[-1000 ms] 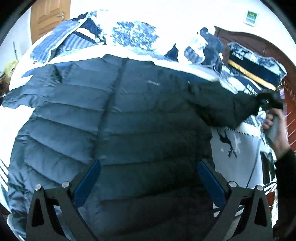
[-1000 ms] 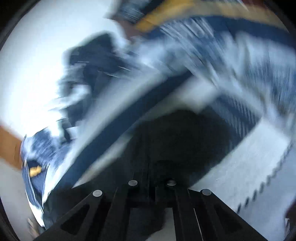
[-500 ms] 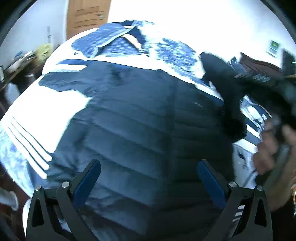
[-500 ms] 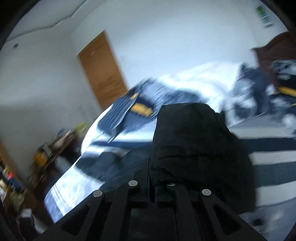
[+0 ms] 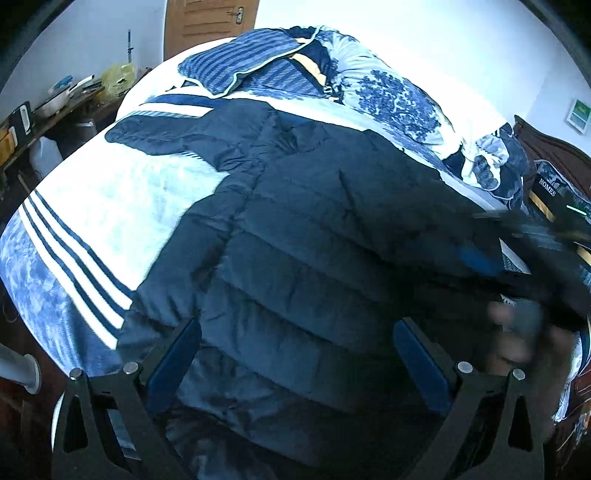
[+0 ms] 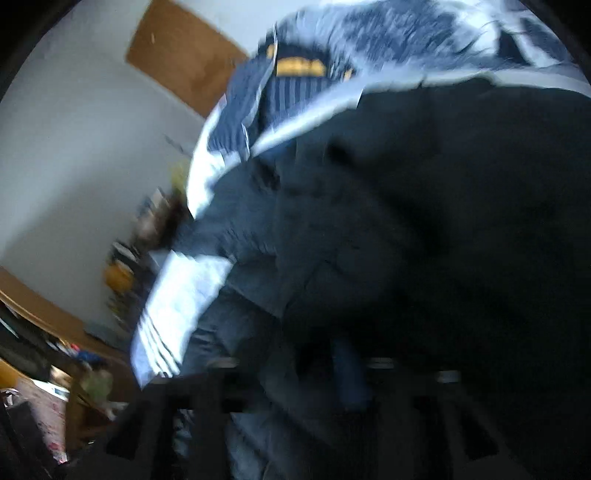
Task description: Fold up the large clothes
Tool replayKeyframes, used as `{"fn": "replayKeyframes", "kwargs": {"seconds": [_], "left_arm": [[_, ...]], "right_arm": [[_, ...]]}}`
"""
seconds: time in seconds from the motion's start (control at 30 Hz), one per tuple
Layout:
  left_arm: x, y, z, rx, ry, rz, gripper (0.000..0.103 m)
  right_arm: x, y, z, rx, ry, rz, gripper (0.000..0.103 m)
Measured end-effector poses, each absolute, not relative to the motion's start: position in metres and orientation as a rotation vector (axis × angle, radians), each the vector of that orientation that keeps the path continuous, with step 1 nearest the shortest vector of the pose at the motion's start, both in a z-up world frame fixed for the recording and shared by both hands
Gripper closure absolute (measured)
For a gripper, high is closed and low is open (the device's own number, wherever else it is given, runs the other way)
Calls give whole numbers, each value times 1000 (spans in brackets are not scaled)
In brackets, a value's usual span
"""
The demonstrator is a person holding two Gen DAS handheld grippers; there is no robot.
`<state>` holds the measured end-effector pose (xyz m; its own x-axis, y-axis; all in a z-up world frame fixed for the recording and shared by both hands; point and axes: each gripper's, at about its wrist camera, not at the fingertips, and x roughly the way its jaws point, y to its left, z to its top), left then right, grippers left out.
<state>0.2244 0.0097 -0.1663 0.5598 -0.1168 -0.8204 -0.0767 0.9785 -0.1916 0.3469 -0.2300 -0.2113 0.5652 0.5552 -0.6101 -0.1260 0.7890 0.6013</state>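
A dark navy puffer jacket (image 5: 295, 266) lies spread on the bed, its right sleeve (image 5: 388, 192) folded across its body. My left gripper (image 5: 295, 354) hovers over the jacket's lower part, jaws wide apart and empty. My right gripper (image 5: 491, 251) shows blurred at the right edge of the left wrist view, over the folded sleeve, with a blue pad visible. In the right wrist view the jacket (image 6: 424, 221) fills the frame, and heavy blur hides the right gripper's jaws.
The bed has a white and blue striped cover (image 5: 110, 206). A blue striped pillow (image 5: 247, 62) and a floral quilt (image 5: 399, 96) lie at its far side. A cluttered desk (image 5: 48, 110) stands left, a wooden headboard (image 5: 546, 147) right, a door (image 5: 210, 22) behind.
My right gripper has carried the jacket's right sleeve from the far right up and over onto the jacket's body. The left wrist view has swung to the left over the bed.
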Motion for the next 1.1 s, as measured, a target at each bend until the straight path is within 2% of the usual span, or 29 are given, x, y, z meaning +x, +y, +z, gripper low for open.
{"fn": "replayKeyframes", "kwargs": {"seconds": [0.03, 0.13, 0.27, 0.37, 0.47, 0.5, 0.53, 0.6, 0.7, 0.77, 0.83, 0.87, 0.97, 1.0, 1.03, 1.07, 1.1], "left_arm": [[230, 1, -167, -213, 977, -28, 0], [251, -32, -171, -157, 965, -36, 0], [298, -79, -179, 15, 926, -10, 0], [342, -102, -198, 128, 964, 61, 0], [375, -114, -218, 191, 989, 87, 0], [384, -114, -222, 210, 985, 99, 3], [389, -109, -224, 211, 986, 110, 11], [402, -89, -220, 151, 990, 151, 18], [411, -55, -211, 60, 984, 213, 18], [415, -42, -212, 57, 997, 240, 20], [412, -30, -214, 60, 1006, 269, 26], [409, -25, -216, 43, 1009, 280, 27], [398, -12, -229, -95, 1069, 234, 42], [397, -9, -235, -142, 1095, 203, 52], [397, -9, -238, -167, 1101, 188, 69], [399, -8, -239, -187, 1102, 172, 81], [402, -7, -235, -209, 1097, 152, 98]], "right_arm": [[330, -261, -195, 565, 802, 392, 8], [302, -324, -182, 655, 719, 339, 8], [290, -404, -211, 855, 710, 231, 10], [288, -449, -252, 1099, 737, 191, 20], [297, -463, -279, 1133, 805, 142, 28], [303, -462, -287, 1140, 825, 141, 31], [309, -462, -291, 1166, 829, 164, 36], [324, -462, -298, 1205, 825, 224, 44], [339, -459, -302, 1194, 818, 248, 50], [349, -457, -312, 1186, 838, 238, 62], [355, -458, -321, 1200, 860, 226, 72], [360, -455, -324, 1204, 867, 221, 73], [355, -459, -321, 1177, 877, 208, 76], [352, -459, -320, 1176, 871, 212, 76], [354, -458, -318, 1177, 864, 218, 76], [351, -462, -319, 1175, 862, 218, 76], [348, -464, -319, 1170, 861, 218, 76]]}}
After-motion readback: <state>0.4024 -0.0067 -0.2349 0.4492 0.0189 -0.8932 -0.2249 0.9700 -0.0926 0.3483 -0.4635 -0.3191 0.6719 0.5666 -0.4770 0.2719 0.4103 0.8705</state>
